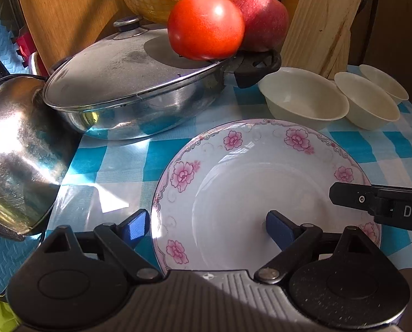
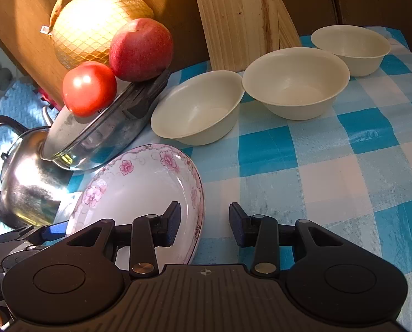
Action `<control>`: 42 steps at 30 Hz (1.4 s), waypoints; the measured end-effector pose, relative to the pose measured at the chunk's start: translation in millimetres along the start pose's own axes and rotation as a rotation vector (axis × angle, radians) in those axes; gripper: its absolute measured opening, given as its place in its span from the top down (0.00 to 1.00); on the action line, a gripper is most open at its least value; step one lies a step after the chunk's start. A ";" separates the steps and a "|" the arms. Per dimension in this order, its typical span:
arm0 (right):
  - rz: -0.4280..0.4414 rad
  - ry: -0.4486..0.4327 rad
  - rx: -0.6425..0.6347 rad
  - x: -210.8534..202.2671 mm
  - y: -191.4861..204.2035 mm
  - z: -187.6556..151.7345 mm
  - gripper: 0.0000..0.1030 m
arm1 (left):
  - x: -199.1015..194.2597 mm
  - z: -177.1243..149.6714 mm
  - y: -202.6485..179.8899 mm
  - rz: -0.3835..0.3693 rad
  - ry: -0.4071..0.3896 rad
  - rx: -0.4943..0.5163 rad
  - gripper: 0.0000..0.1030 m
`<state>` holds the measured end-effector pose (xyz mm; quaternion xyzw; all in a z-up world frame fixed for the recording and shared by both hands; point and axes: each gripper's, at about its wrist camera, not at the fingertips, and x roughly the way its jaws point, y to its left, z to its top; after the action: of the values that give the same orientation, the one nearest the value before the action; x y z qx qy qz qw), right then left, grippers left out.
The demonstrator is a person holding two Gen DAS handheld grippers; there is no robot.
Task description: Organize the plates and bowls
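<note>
The white floral-rimmed plate (image 1: 261, 182) lies on my blue-and-white checked tablecloth (image 2: 330, 166), beside the lidded steel pan (image 1: 128, 83). My left gripper (image 1: 206, 225) and right gripper (image 2: 204, 225) both straddle its rim, released. Three cream bowls (image 2: 294, 83) sit behind.

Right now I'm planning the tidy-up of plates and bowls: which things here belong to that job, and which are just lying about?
For the job:
- white plate with pink flower rim
- three plain cream bowls

Lying about:
- lidded steel pan
- red tomato and red apple on its lid
- netted yellow pomelo
- shiny steel kettle
- pale wooden boards
</note>
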<state>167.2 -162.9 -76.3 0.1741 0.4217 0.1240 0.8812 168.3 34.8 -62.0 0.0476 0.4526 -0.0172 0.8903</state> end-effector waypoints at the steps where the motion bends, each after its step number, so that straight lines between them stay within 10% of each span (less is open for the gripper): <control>1: -0.001 0.004 -0.008 2.1 2.2 -1.1 0.53 | -0.2 -0.1 -0.4 0.007 -0.005 0.006 0.16; 42: -0.011 0.013 -0.070 6.3 13.7 -4.6 0.76 | 4.8 2.8 2.2 -0.062 0.002 -0.039 0.19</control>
<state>166.4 -147.2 -77.8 0.1399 0.4239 0.1349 0.8846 173.5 36.7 -64.0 0.0160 0.4550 -0.0357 0.8896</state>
